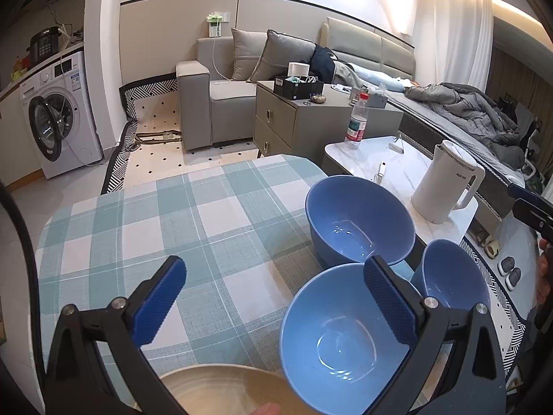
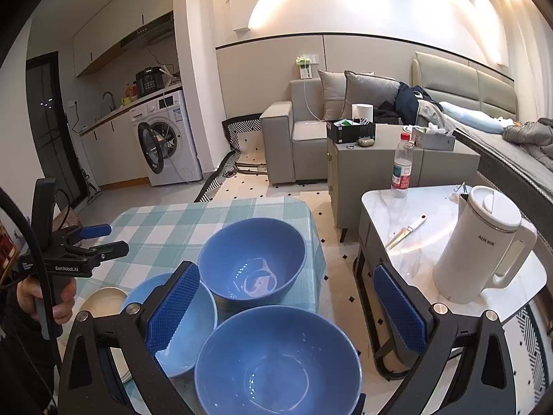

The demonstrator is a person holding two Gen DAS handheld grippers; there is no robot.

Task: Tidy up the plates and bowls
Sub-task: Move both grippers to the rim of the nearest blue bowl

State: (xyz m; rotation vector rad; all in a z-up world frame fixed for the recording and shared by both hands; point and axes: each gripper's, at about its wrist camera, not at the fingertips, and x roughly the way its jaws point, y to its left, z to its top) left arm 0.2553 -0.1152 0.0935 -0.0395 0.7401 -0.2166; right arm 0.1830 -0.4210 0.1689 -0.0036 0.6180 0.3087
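Note:
Three blue bowls sit at the right end of a table with a teal checked cloth [image 1: 145, 228]. In the left wrist view they are the far bowl [image 1: 359, 221], the near bowl [image 1: 342, 342] and the right bowl [image 1: 449, 273]. A beige plate [image 1: 224, 390] lies at the near edge. My left gripper [image 1: 276, 301] is open and empty, its right finger over the near bowl's rim. In the right wrist view my right gripper [image 2: 287, 311] is open and empty above the nearest bowl [image 2: 276, 363], with the far bowl [image 2: 252, 259], the left bowl [image 2: 193, 328] and the plate [image 2: 103, 301] around.
A marble side table [image 2: 432, 214] to the right holds a white kettle [image 2: 484, 245], a water bottle [image 2: 402, 166] and a knife [image 2: 406, 231]. A grey cabinet, a sofa and a bed stand behind. A washing machine [image 1: 58, 114] stands at the far left.

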